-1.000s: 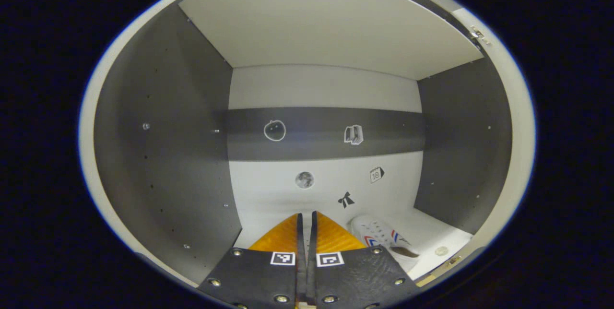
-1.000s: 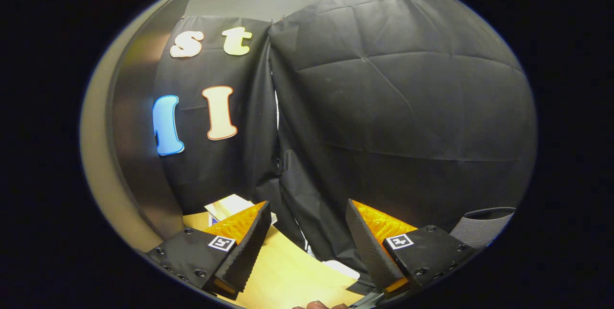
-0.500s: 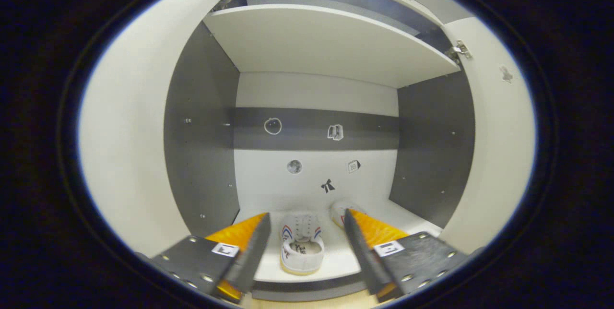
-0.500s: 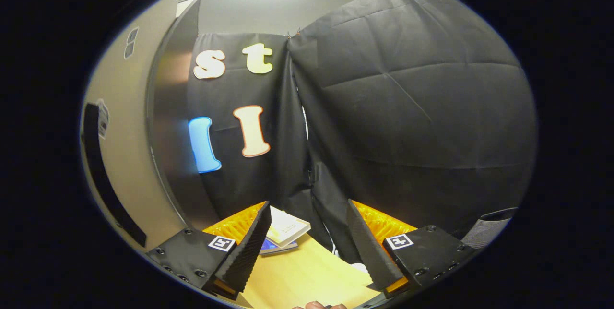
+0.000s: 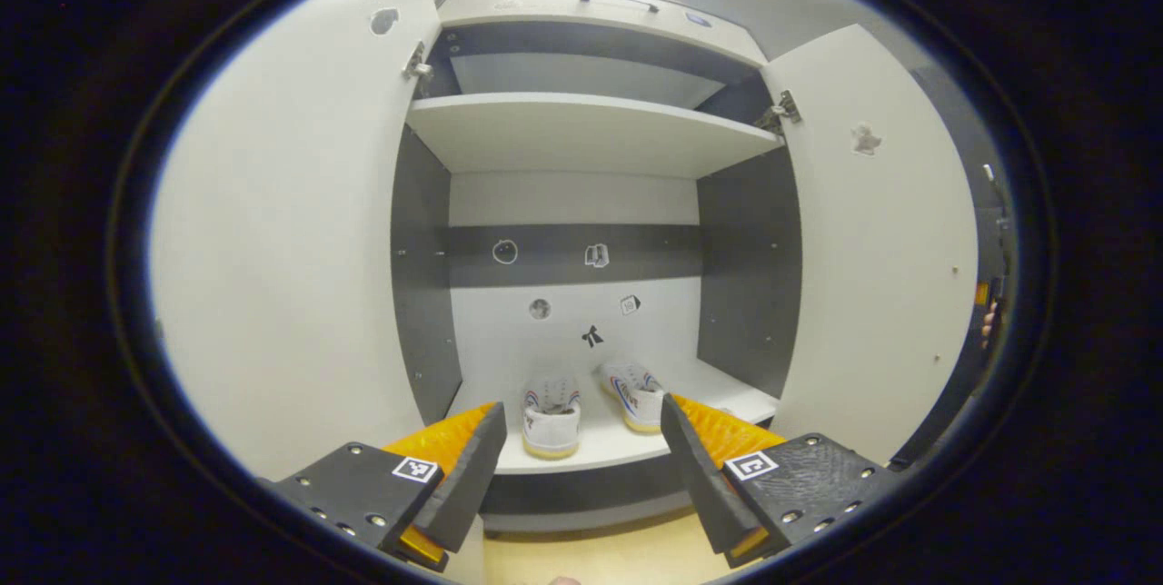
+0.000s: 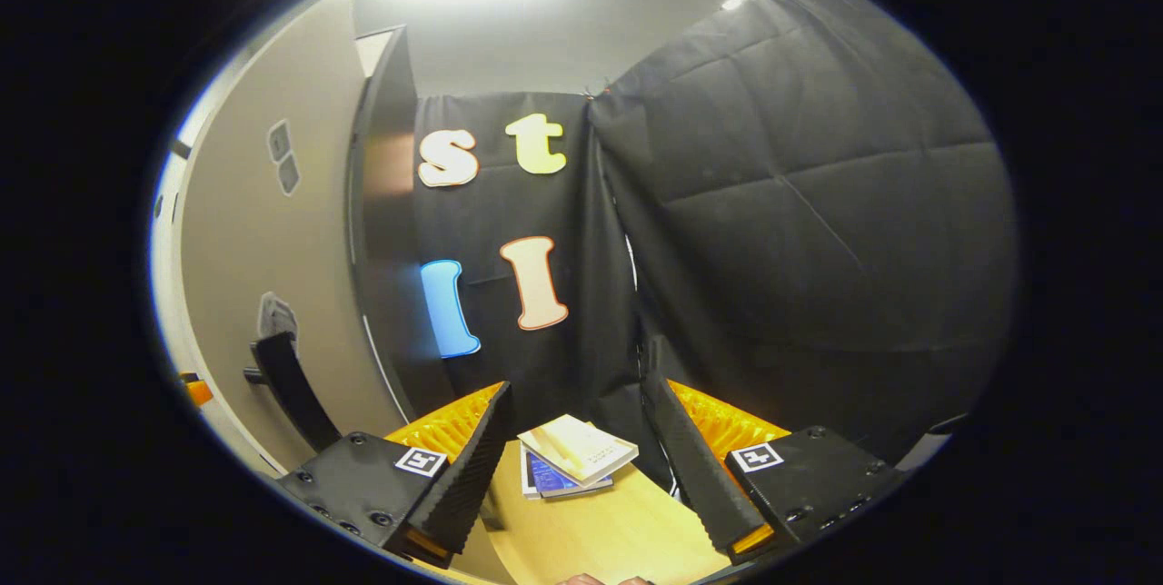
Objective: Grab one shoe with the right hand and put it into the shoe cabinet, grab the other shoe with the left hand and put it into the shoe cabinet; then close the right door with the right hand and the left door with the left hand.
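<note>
Looking along the left gripper view, the left tool (image 5: 581,449) has its fingers spread wide apart with nothing between them, and it is aimed into the open shoe cabinet (image 5: 581,135). Both shoes stand on the cabinet's bottom shelf (image 5: 595,451): the left shoe (image 5: 551,412) has its heel toward the front edge, and the right shoe (image 5: 634,392) sits just beside it, turned at a slant. Each is white with red and blue stripes on the side; any brand mark on them is too small to read. The left door (image 5: 282,231) and the right door (image 5: 877,240) both stand swung out, each with a small sticker near its top. The back panel (image 5: 572,294) carries little picture stickers, a round one, a book shape, a bow and what may be a calendar page, with no writing I can make out. Under the cabinet runs a strip of pale wooden floor (image 5: 591,558).

In the right gripper view, the right tool (image 6: 577,453) is also spread open and empty, pointing at the black cloth wall (image 6: 800,231) rather than the cabinet. Between its fingers, farther off, a stack of books (image 6: 572,458) lies on a light wooden counter (image 6: 600,535); their covers are too blurred to read. At the left stands a beige door (image 6: 263,267) with a dark handle (image 6: 291,390).
</note>
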Demonstrator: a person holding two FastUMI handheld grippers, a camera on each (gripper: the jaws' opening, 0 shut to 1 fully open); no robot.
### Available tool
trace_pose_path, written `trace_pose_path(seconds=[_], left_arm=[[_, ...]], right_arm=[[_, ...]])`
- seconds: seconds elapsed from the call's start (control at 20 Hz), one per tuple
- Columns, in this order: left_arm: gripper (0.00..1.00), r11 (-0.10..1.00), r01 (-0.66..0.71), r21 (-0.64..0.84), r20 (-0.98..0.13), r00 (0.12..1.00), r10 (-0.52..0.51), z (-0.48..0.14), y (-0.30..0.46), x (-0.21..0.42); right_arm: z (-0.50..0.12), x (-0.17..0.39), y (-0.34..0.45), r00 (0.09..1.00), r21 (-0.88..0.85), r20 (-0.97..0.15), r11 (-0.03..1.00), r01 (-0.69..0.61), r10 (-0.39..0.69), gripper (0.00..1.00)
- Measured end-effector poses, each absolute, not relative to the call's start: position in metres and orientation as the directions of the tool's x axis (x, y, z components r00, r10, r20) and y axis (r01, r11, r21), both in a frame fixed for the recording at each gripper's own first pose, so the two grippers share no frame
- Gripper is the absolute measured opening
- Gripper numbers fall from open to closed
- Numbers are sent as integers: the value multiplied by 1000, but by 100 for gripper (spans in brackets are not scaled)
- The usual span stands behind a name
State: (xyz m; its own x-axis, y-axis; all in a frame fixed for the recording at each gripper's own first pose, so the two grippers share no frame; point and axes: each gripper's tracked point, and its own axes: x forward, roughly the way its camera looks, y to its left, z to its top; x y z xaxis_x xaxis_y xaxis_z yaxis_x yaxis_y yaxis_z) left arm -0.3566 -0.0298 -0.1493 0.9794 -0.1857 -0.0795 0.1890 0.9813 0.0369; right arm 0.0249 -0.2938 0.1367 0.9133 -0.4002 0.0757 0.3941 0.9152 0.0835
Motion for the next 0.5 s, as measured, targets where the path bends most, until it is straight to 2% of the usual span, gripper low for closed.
trace_pose_path(seconds=[0.3, 0.5], left_arm=[[99, 972, 236, -11, -162, 958, -235, -199, -27, -423], [98, 971, 231, -54, -208, 949, -237, -214, 1, -446]], right_arm=[[148, 31, -252, 941, 92, 75, 942, 324, -331, 98], [143, 31, -248, 925, 168, 46, 916, 365, -377, 97]])
